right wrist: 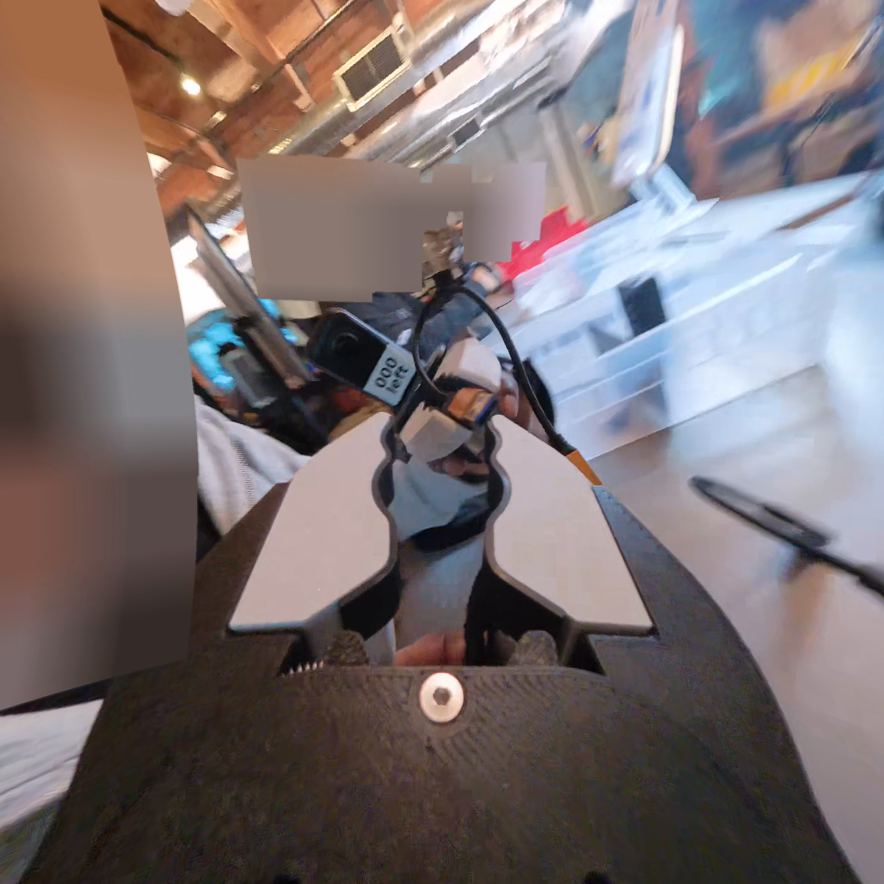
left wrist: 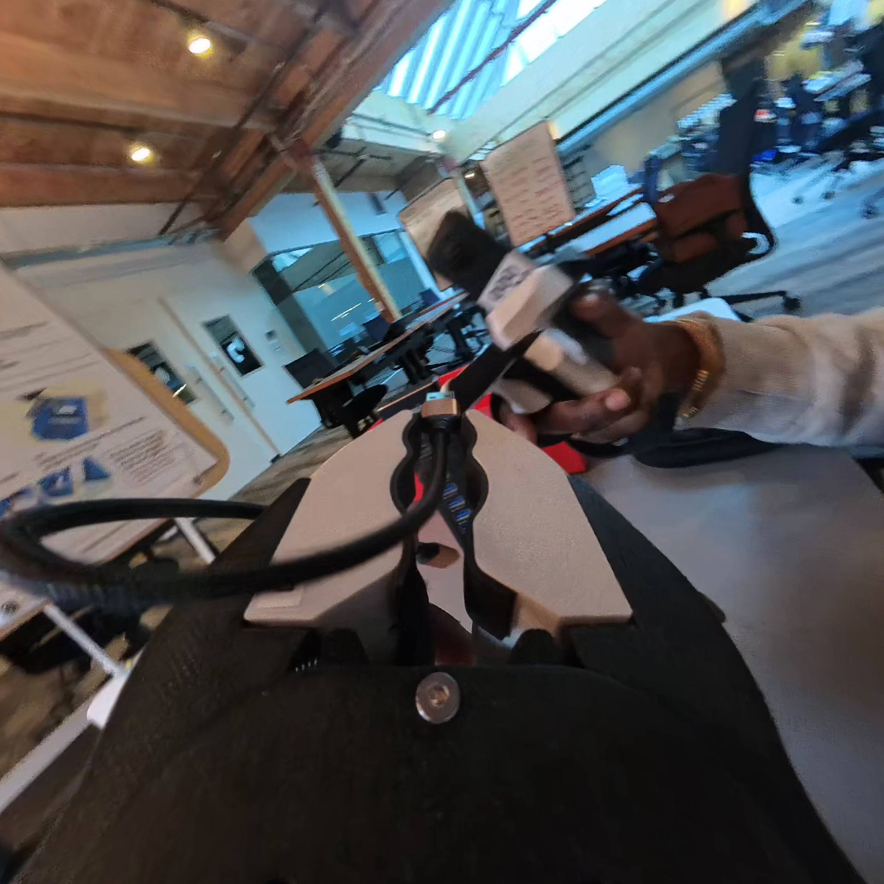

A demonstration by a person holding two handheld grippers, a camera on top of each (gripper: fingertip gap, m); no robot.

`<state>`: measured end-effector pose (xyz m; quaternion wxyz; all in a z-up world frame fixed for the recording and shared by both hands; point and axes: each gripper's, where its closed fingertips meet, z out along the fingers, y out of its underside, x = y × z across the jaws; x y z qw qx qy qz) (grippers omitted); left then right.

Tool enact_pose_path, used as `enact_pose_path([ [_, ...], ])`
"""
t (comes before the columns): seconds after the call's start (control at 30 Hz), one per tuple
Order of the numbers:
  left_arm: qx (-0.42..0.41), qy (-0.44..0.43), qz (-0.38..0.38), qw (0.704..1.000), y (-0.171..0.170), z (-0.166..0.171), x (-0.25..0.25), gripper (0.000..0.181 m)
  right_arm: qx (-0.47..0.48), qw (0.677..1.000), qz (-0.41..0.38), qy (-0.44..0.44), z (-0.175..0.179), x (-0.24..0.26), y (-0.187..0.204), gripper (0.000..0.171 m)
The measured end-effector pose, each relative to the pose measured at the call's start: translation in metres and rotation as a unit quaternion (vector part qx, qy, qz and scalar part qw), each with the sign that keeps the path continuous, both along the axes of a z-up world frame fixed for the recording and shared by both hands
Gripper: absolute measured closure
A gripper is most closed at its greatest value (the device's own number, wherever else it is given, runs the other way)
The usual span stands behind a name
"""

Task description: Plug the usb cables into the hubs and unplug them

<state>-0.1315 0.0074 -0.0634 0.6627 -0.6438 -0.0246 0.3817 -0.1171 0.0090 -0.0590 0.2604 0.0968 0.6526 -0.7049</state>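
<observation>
My left gripper [left wrist: 437,417] is shut on a USB plug [left wrist: 436,405] with a copper-coloured collar. Its black cable [left wrist: 119,507] loops off to the left. Just below the fingers is a black hub [left wrist: 458,504] with blue ports. The hub runs back to my right gripper [left wrist: 497,368], which a hand [left wrist: 636,363] holds and which grips it. In the right wrist view my right gripper [right wrist: 442,423] points at the left gripper [right wrist: 457,402] and its plug [right wrist: 466,405], close in front. The hub is hard to make out there. An orange cable end [right wrist: 581,461] sits beside the right finger.
Both grippers are raised above a grey table [left wrist: 717,550]. A red object [left wrist: 571,457] lies on it behind the grippers. A black object [right wrist: 765,521] lies on the table to the right. A second copper-coloured piece [left wrist: 437,557] shows under the left fingers. Left and right tips are no more than a few centimetres apart.
</observation>
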Motion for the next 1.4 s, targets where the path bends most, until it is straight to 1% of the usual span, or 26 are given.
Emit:
enact_pose_path([
  [0.03,0.014,-0.018,0.014,1.000,-0.004,0.000,-0.007,0.166,-0.010,0.998,-0.040,0.051,0.005,-0.005,0.003,0.133],
  [0.07,0.032,-0.042,0.028,0.998,-0.008,-0.001,-0.014,0.165,-0.022,0.989,-0.102,0.106,0.011,-0.015,0.006,0.131],
  [0.1,0.045,-0.062,0.035,0.996,-0.010,-0.004,-0.019,0.166,-0.037,0.969,-0.183,0.164,0.020,-0.029,0.014,0.128],
  [0.13,0.054,-0.074,0.039,0.995,-0.012,-0.006,-0.022,0.166,-0.050,0.937,-0.273,0.213,0.029,-0.044,0.026,0.125],
  [0.2,0.069,-0.083,0.052,0.993,-0.016,-0.005,-0.027,0.166,-0.050,0.856,-0.436,0.273,0.044,-0.073,0.059,0.113],
  [0.23,0.074,-0.085,0.054,0.992,-0.017,-0.005,-0.029,0.166,-0.033,0.818,-0.493,0.294,0.047,-0.085,0.073,0.107],
  [0.27,0.077,-0.088,0.054,0.992,-0.017,-0.005,-0.029,0.166,-0.004,0.792,-0.526,0.312,0.044,-0.094,0.080,0.102],
  [0.3,0.077,-0.092,0.053,0.991,-0.017,-0.006,-0.029,0.166,0.036,0.778,-0.540,0.319,0.037,-0.102,0.083,0.096],
  [0.33,0.077,-0.093,0.048,0.992,-0.016,-0.006,-0.027,0.166,0.080,0.776,-0.541,0.314,0.027,-0.111,0.081,0.082],
  [0.37,0.081,-0.092,0.042,0.991,-0.015,-0.005,-0.025,0.166,0.123,0.783,-0.531,0.299,0.013,-0.117,0.076,0.074],
  [0.4,0.086,-0.092,0.037,0.991,-0.015,-0.004,-0.024,0.166,0.161,0.793,-0.516,0.280,-0.001,-0.122,0.070,0.069],
  [0.43,0.089,-0.091,0.030,0.991,-0.014,-0.002,-0.022,0.165,0.194,0.803,-0.498,0.265,-0.015,-0.124,0.064,0.070],
  [0.47,0.092,-0.092,0.025,0.991,-0.014,-0.001,-0.020,0.165,0.220,0.806,-0.488,0.253,-0.027,-0.127,0.061,0.072],
  [0.57,0.096,-0.098,0.027,0.990,-0.014,0.000,-0.020,0.166,0.258,0.791,-0.499,0.242,-0.041,-0.135,0.064,0.087],
  [0.63,0.090,-0.104,0.029,0.990,-0.013,-0.003,-0.021,0.166,0.256,0.795,-0.504,0.222,-0.044,-0.138,0.065,0.100],
  [0.7,0.086,-0.110,0.026,0.990,-0.010,-0.006,-0.021,0.166,0.263,0.798,-0.501,0.208,-0.050,-0.142,0.066,0.107],
  [0.77,0.078,-0.122,0.023,0.989,-0.005,-0.012,-0.021,0.166,0.276,0.788,-0.508,0.213,-0.054,-0.146,0.066,0.139],
  [0.8,0.072,-0.128,0.020,0.989,-0.001,-0.015,-0.020,0.166,0.277,0.782,-0.515,0.215,-0.054,-0.148,0.066,0.140],
  [0.87,0.057,-0.141,0.014,0.988,0.007,-0.023,-0.019,0.166,0.267,0.785,-0.519,0.205,-0.052,-0.148,0.066,0.141],
  [0.97,0.028,-0.152,0.025,0.988,0.021,-0.038,-0.018,0.166,0.229,0.787,-0.535,0.205,-0.040,-0.148,0.069,0.141],
  [1.07,-0.007,-0.165,0.037,0.986,0.033,-0.056,-0.018,0.166,0.170,0.803,-0.538,0.191,-0.024,-0.144,0.069,0.141],
  [1.13,-0.021,-0.181,0.062,0.981,0.035,-0.067,-0.024,0.165,0.129,0.822,-0.525,0.181,-0.015,-0.138,0.066,0.141],
  [1.27,-0.003,-0.221,0.104,0.970,0.027,-0.077,-0.040,0.165,0.048,0.869,-0.483,0.098,-0.006,-0.128,0.059,0.141],
  [1.33,0.011,-0.223,0.123,0.967,0.021,-0.076,-0.046,0.166,0.025,0.884,-0.461,0.070,-0.005,-0.124,0.054,0.141],
  [1.4,0.034,-0.210,0.128,0.969,0.016,-0.067,-0.048,0.165,0.023,0.893,-0.445,0.058,-0.008,-0.120,0.047,0.141],
])
